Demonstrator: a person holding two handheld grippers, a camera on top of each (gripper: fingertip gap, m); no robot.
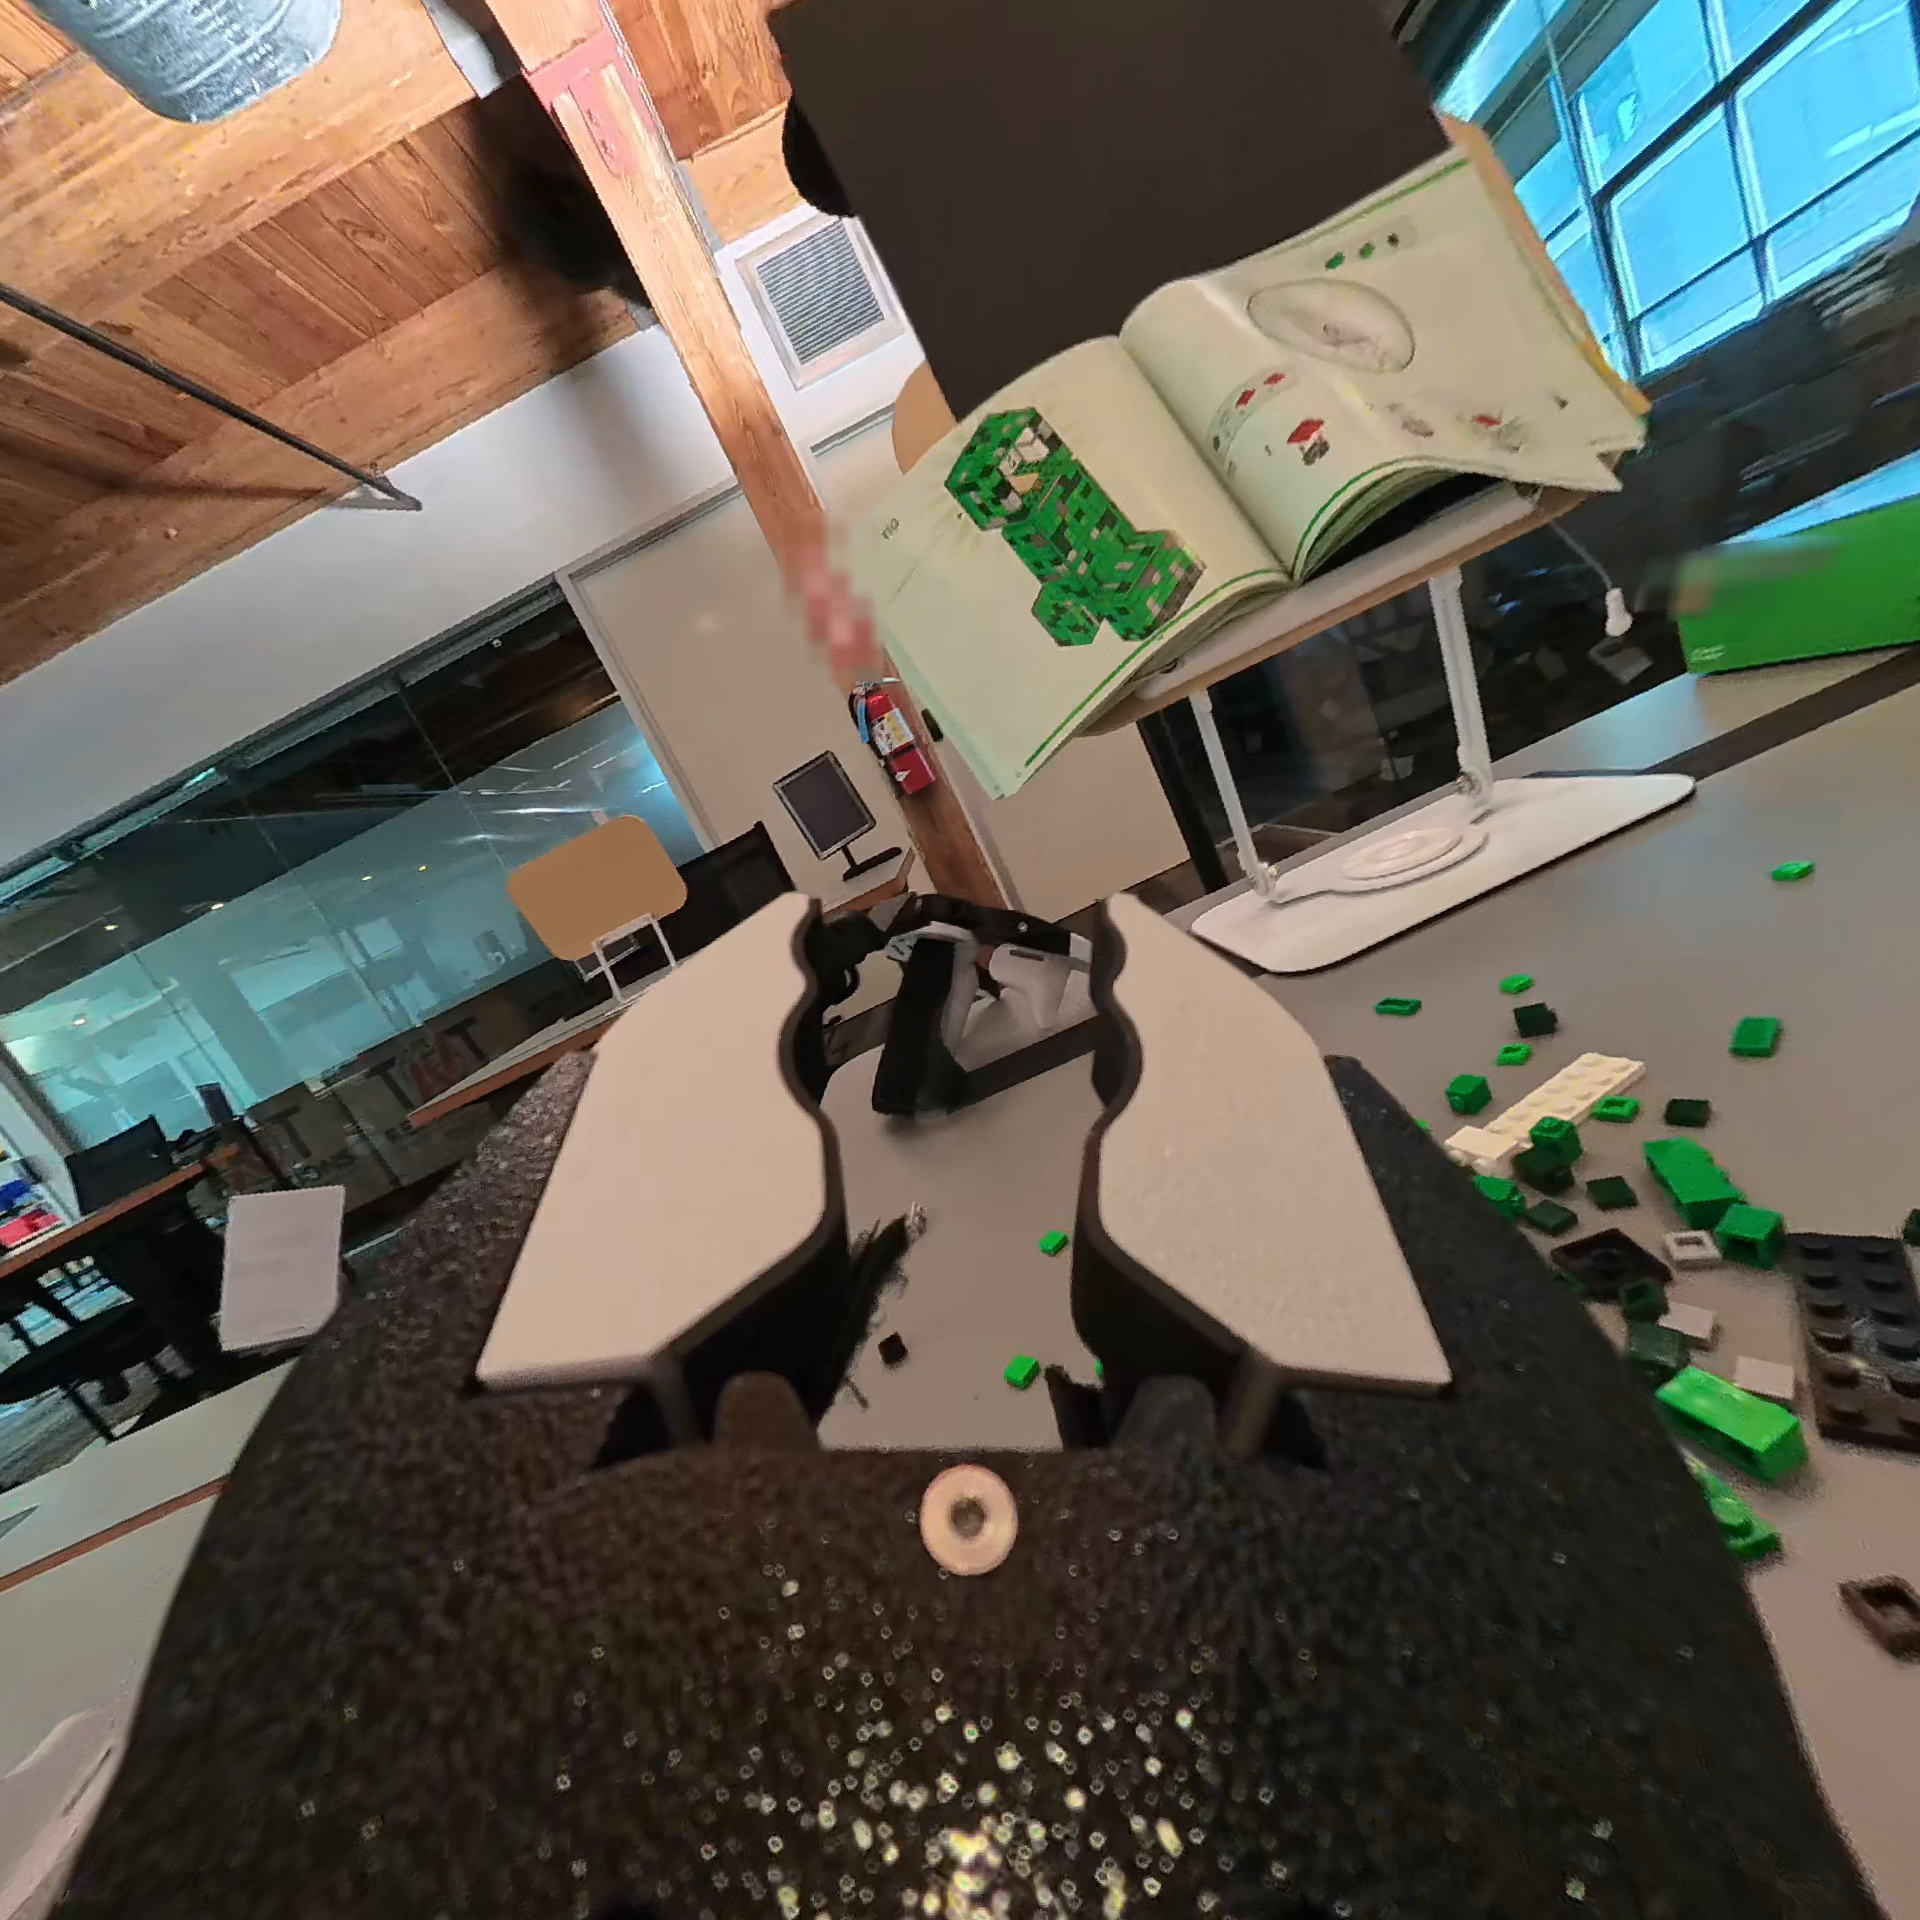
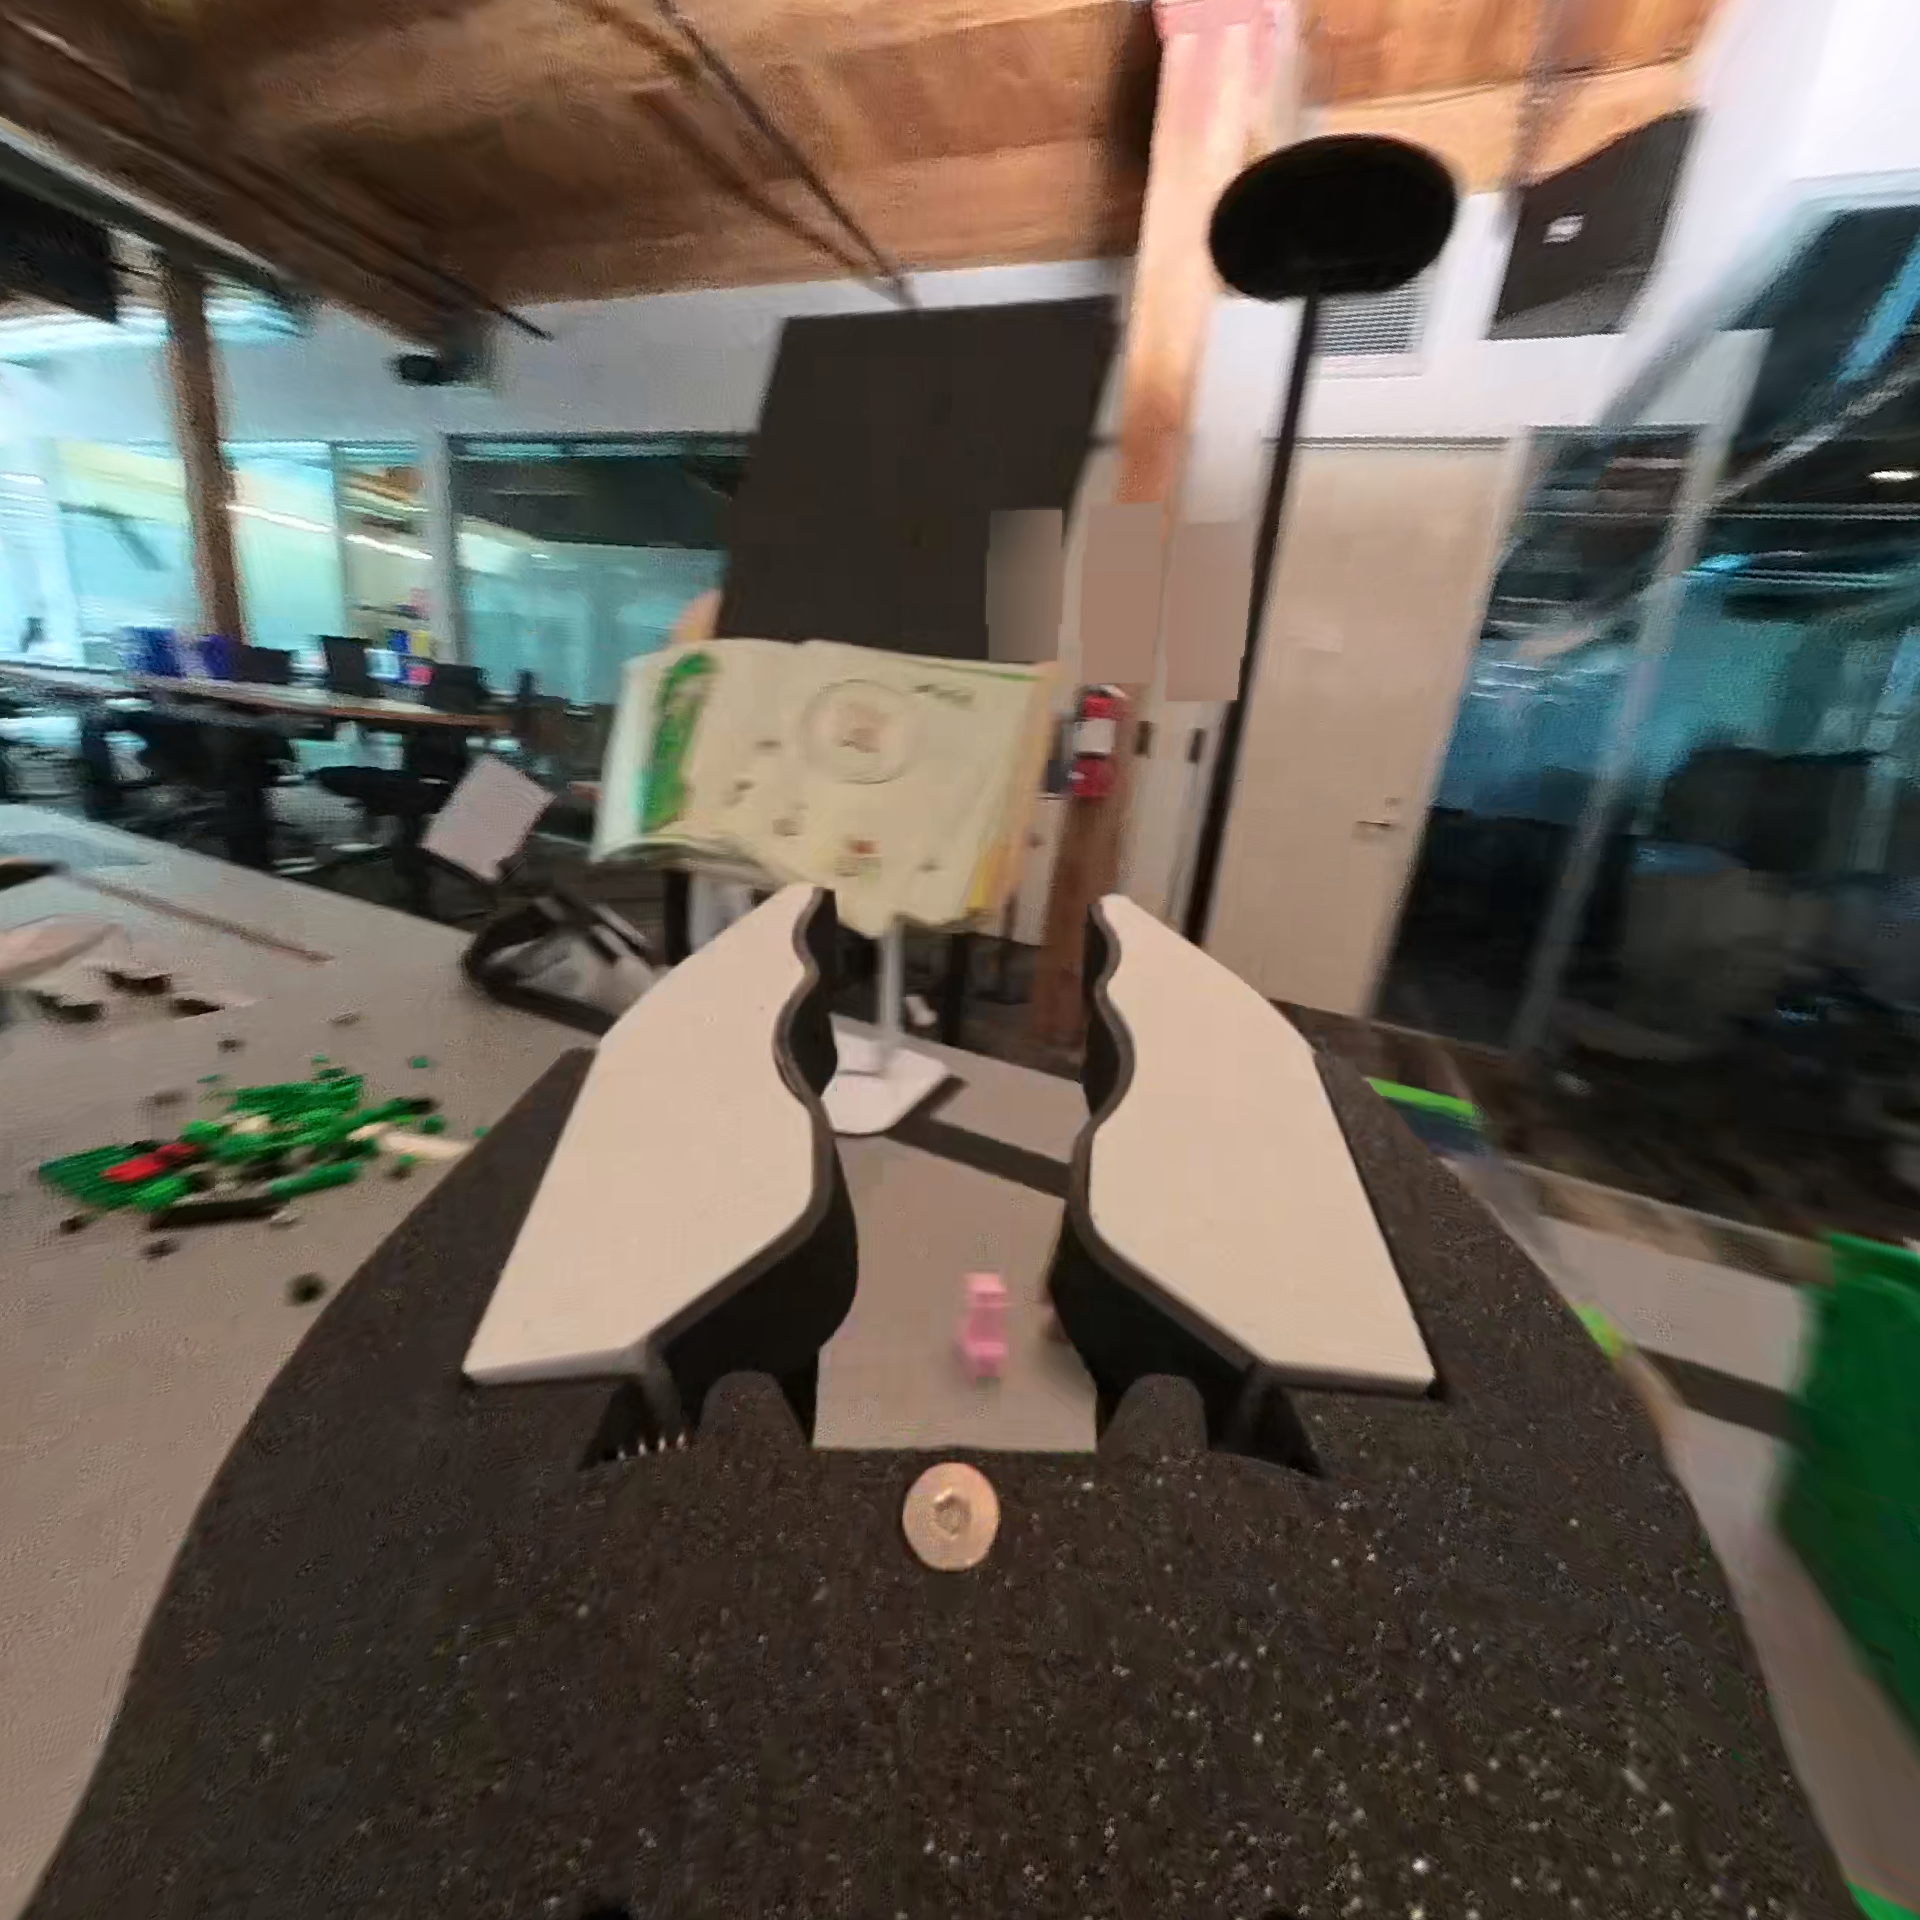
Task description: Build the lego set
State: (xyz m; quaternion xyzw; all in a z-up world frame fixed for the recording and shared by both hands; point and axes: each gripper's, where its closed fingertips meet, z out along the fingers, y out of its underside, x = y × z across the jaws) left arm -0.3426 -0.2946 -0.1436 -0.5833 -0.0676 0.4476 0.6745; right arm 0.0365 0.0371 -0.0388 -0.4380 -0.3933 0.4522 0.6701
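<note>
So the lego pieces [image 1: 1621, 1226] are loose on the grey table [image 1: 1558, 935], piled to the right of the left gripper [image 1: 956, 1039] and well left of the right gripper [image 2: 951, 1018]. Mostly green bricks, too many small ones to count properly. I can pick out one white plate [image 1: 1548, 1107], one big black plate [image 1: 1860, 1340] cut off at the frame's right edge, and one pink figure [image 2: 982, 1330] standing on the table between the right gripper's fingers, not touched by either.

Both grippers are spread wide and holding nothing.

One instruction booklet [image 1: 1226, 499] lies open on one white stand [image 1: 1444, 852] at the far side. One black-and-white device [image 1: 935, 1029] lies beyond the left fingertips, can't tell what it is. The right wrist view is badly motion-blurred, so the pile there is just green mush, with a green thing [image 2: 1860, 1507] cut off on the right.
</note>
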